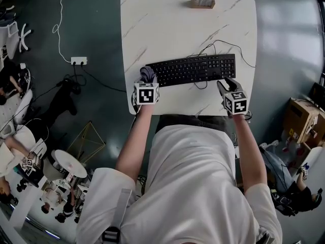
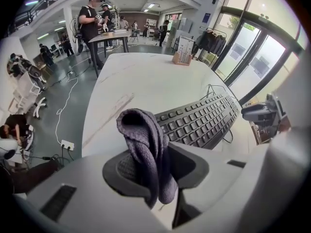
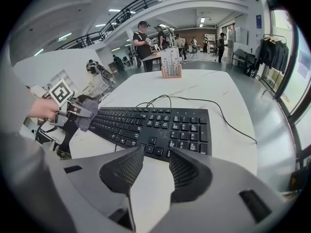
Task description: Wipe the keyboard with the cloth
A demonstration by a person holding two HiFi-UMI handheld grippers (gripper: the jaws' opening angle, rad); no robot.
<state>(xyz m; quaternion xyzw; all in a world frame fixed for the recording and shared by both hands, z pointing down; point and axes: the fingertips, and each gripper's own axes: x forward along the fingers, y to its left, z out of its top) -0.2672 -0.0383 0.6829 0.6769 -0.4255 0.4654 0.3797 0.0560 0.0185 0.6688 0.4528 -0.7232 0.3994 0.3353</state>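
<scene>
Slippage is the main risk: the cloth is bunched into a narrow fold, and dragging it over the keys could tug it out of the left claw. The keyboard could also skid on the tabletop, since nothing pins it. The left claw is clamped on the cloth at the keyboard's left end. The right claw hangs just off the keyboard's near right corner, partly open, with only bare tabletop between its jaws.

Bright, even daylight from glass doors; soft shadows; keyboard crisp; gripper views fisheye-warped, corners black.
</scene>
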